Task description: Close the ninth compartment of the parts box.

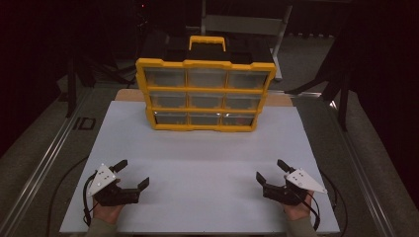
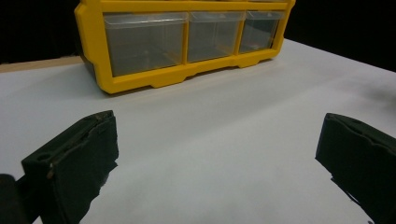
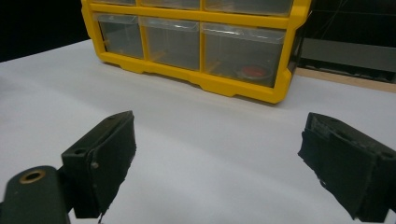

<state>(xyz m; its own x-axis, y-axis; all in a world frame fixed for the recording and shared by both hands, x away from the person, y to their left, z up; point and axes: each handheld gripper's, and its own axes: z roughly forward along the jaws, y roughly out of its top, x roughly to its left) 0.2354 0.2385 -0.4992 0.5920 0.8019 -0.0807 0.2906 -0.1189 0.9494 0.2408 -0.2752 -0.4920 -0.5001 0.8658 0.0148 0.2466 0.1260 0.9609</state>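
The yellow plastic nine-drawer organiser (image 1: pixel 203 94) stands at twelve o'clock, equally far from both wide-open, empty tools, left tool (image 1: pixel 129 174) and right tool (image 1: pixel 271 171).

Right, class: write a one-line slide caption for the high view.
Two open hand-held grippers, left gripper and right gripper, wait before a yellow drawer organizer on a white table.

High view overhead facing forward, both gripper views low on the table (image 1: pixel 207 163), sharing the yellow drawer cabinet (image 1: pixel 204 94).
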